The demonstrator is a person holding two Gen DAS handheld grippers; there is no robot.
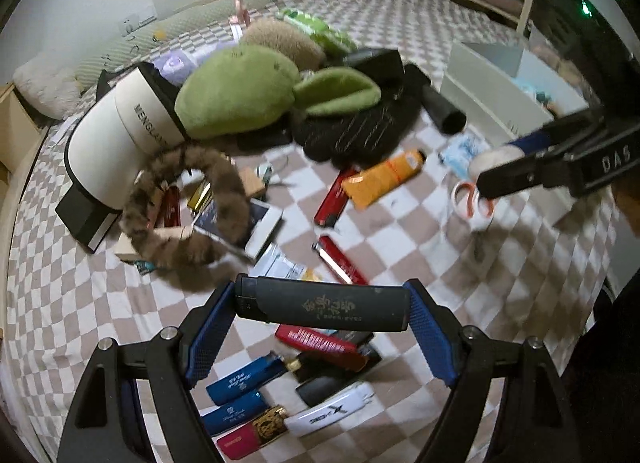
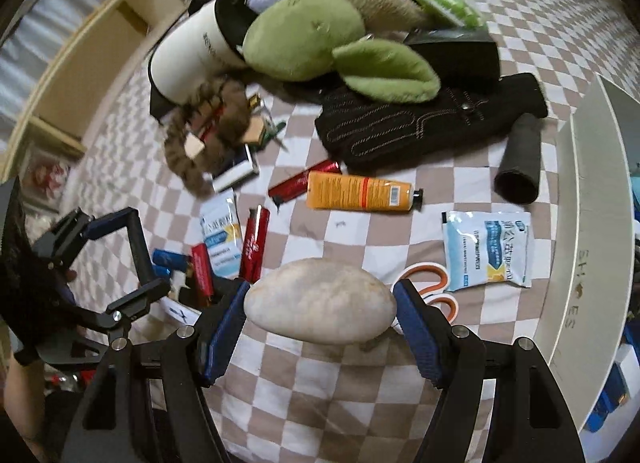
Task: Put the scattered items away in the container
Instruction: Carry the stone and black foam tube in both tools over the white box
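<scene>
The left claw (image 1: 322, 309) is clamped on a long matte black lighter with gold lettering (image 1: 324, 308), held crosswise between its blue ribbed pads (image 1: 430, 333) above the bed. The right claw (image 2: 320, 313) grips a smooth, pale oval stone (image 2: 320, 305) between its own blue pads (image 2: 226, 323), also lifted off the bedding.

Directly under the left claw, on the brown-and-white checked bedspread (image 1: 400, 219), lies a huddle of lighters: two blue ones (image 1: 244, 379), a red one (image 1: 314, 341), a white one (image 1: 334, 409) and a red-and-gold one (image 1: 256, 433). Just beyond it lie two more red lighters (image 1: 340, 259), apart from each other, and an orange squeeze tube with a black cap (image 2: 362, 191).

Ahead of the right claw, orange-handled scissors (image 2: 434, 283) show partly behind its right finger, touching a light-blue and white sachet (image 2: 490, 249). A second such sachet (image 2: 220, 237) lies to the left, beside a red lighter.

Farther out sit a black stitched glove (image 2: 400, 127), a dark cylindrical tube (image 2: 518, 163), a green plush toy (image 2: 304, 33), a white cap with a black brim (image 2: 192, 55) and a brown furry headband (image 1: 176, 207) resting over small boxes.

The white open container (image 2: 588, 199) stands at the right edge of the bed, close to the right claw, with some items already inside.
</scene>
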